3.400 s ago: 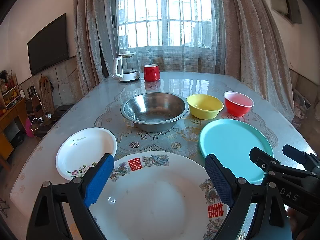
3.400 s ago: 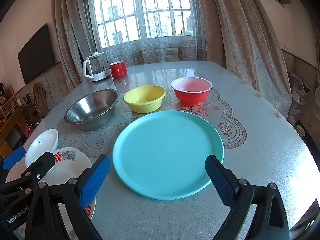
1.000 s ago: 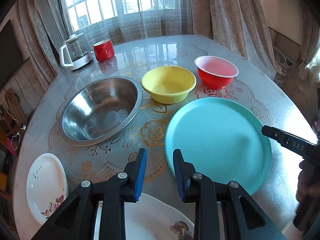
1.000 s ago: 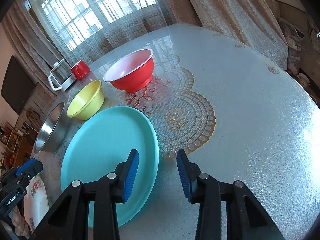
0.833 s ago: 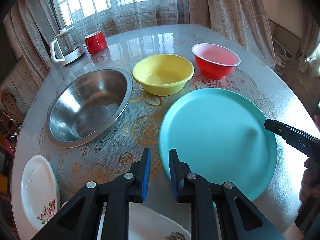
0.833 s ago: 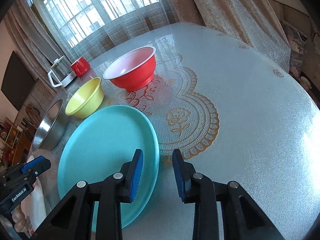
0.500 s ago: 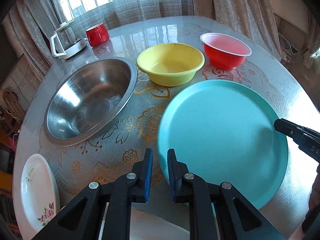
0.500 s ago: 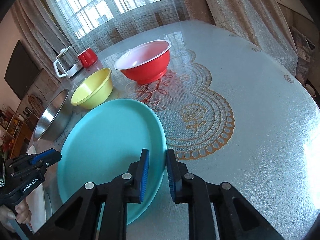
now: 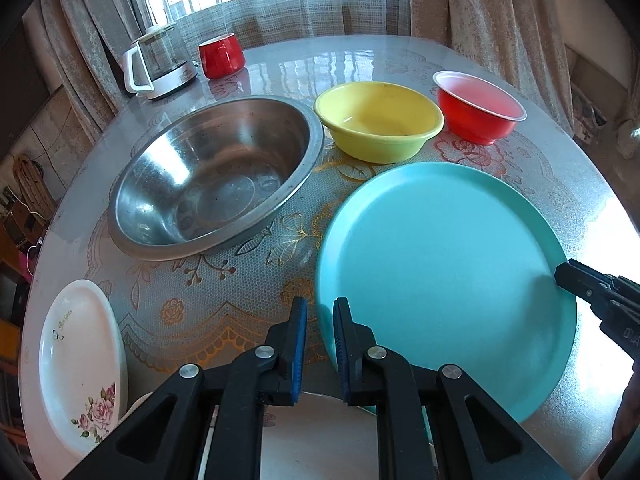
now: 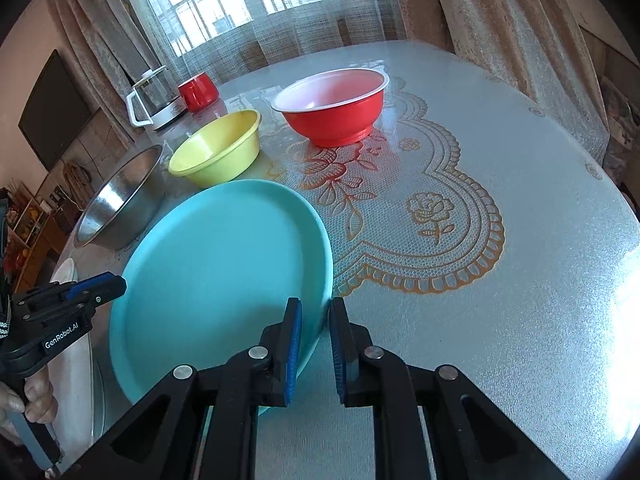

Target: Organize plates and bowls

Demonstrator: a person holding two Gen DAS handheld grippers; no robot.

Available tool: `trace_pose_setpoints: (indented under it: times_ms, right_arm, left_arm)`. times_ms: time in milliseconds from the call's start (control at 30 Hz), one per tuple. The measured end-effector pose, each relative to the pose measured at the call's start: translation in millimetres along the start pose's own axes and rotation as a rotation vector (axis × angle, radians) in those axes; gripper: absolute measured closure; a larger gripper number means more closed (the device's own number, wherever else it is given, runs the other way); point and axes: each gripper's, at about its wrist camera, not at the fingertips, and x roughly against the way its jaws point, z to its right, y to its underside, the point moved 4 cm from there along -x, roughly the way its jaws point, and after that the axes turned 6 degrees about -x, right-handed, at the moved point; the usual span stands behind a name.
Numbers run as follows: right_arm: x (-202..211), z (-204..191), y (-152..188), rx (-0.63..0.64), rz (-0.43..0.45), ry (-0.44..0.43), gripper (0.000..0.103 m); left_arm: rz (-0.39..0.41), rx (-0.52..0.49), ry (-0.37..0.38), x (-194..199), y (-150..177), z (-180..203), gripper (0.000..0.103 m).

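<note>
On the glossy lace-patterned table, both grippers, left gripper and right gripper, are pinching opposite rims of the round turquoise plastic plate, so lifting it level is probably working best.

The round turquoise plastic plate between the tools is looking matt and smooth. Beyond it, the wide stainless-steel bowl is gleaming, faintly scuffed inside. The yellow plastic bowl and red plastic bowl are shining softly. The glossy table cover is showing fine pebbling.

Home dining room: table, curtains, TV.
</note>
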Motion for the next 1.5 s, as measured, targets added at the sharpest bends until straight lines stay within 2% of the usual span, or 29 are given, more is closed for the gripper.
trace_pose_setpoints:
  times_ms: [267,400,533,600,700,900,1067,1167,1300,1400,1500]
  right_arm:
    - [2.9,-1.5,4.4,-0.02,-0.02,-0.01,0.088]
    - [8.6,-0.1,2.7,-0.043,-0.006,0.001,0.074]
    - [23.0,-11.5,-4.6,-0.017,0.061,0.006,0.069]
    - [29.4,-25.0,-8.0,0.014,0.083,-0.019,0.069]
    - [35.3,-55.3,-9.6,0.069,0.087,-0.103,0.069]
    - [24.3,-136.0,1.0,0.19,-0.018,-0.301,0.069]
    - [4.4,-204.8,11.8,0.234,-0.164,-0.46,0.069]
    - [-10.8,-245.7,20.0,0.252,-0.253,-0.522,0.071]
    - [-39.7,-286.8,24.4,0.281,-0.318,-0.502,0.073]
    - [-63.9,-307.1,28.4,0.297,-0.348,-0.44,0.074]
    - [-82.7,-319.5,32.7,0.314,-0.371,-0.395,0.075]
  left_arm:
    - [0.111,0.065,0.031,33.4,2.4,-14.2,0.089]
    - [0.165,0.116,0.029,53.6,7.8,-32.1,0.089]
    - [0.194,0.189,0.023,69.2,18.6,-57.9,0.089]
    - [0.199,0.232,0.015,74.0,25.4,-73.2,0.089]
    - [0.203,0.289,-0.007,79.4,37.4,-99.8,0.088]
    - [0.228,0.419,-0.07,89.9,72.1,-162.2,0.086]
    - [0.255,0.498,-0.119,99.1,103.2,-209.2,0.086]
    - [0.267,0.534,-0.125,99.8,121.4,-230.9,0.084]
    - [0.25,0.583,-0.125,90.8,143.0,-251.6,0.079]
    - [0.242,0.627,-0.05,81.5,154.5,-260.7,0.079]
    - [0.24,0.661,-0.019,74.4,162.3,-268.4,0.079]
